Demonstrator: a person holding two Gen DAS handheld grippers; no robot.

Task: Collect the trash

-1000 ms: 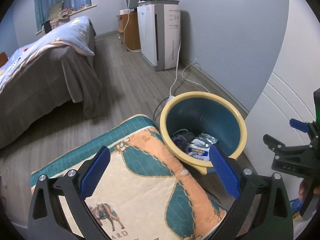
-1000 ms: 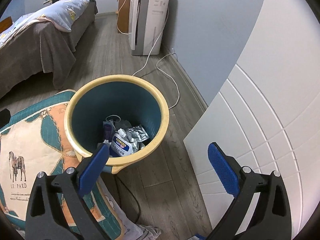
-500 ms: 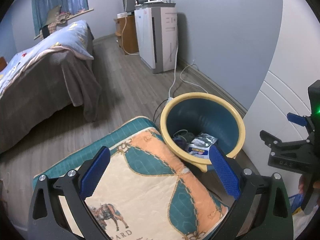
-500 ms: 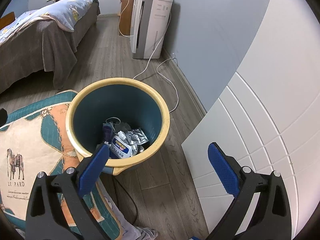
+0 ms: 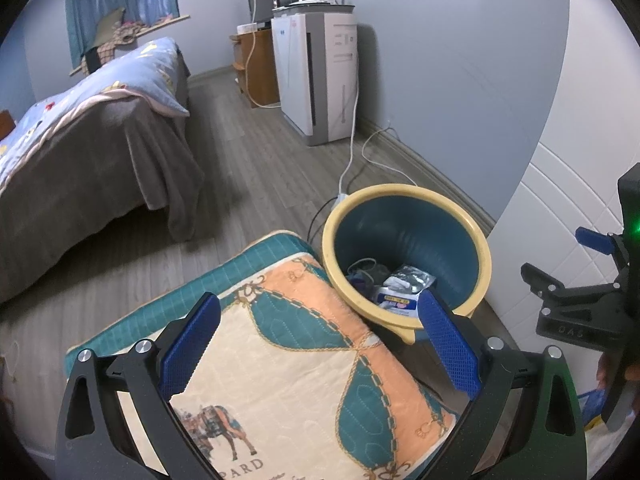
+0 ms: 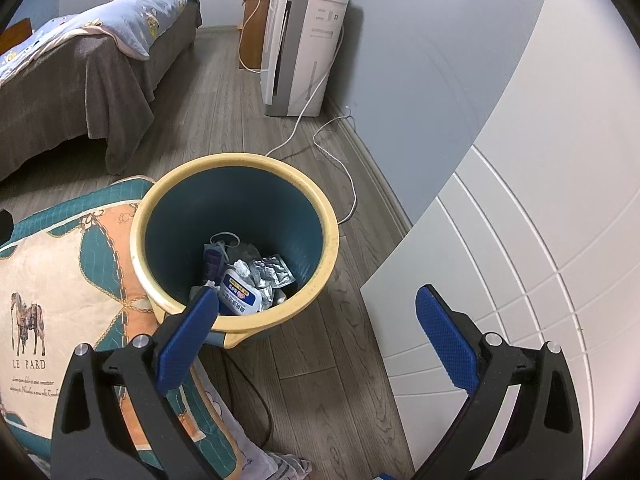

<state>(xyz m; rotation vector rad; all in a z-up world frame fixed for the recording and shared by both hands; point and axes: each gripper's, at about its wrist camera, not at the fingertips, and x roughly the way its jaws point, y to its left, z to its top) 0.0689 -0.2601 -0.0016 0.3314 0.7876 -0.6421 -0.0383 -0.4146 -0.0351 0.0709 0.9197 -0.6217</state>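
A teal bin with a yellow rim stands on the wood floor beside a patterned cushion; it also shows in the left wrist view. Inside lie a white and blue wipes pack, silver foil wrappers and a dark purple item. My right gripper is open and empty, above and in front of the bin. My left gripper is open and empty over the cushion, left of the bin. The right gripper's body shows at the right edge of the left wrist view.
A bed with a grey cover stands to the left. A white air purifier stands against the far wall, its white cable trailing on the floor behind the bin. A white panelled door or cabinet is at the right.
Both grippers have pulled back and up a little, so the bin looks slightly farther away. The trash in the bin has not moved. Both stay open.
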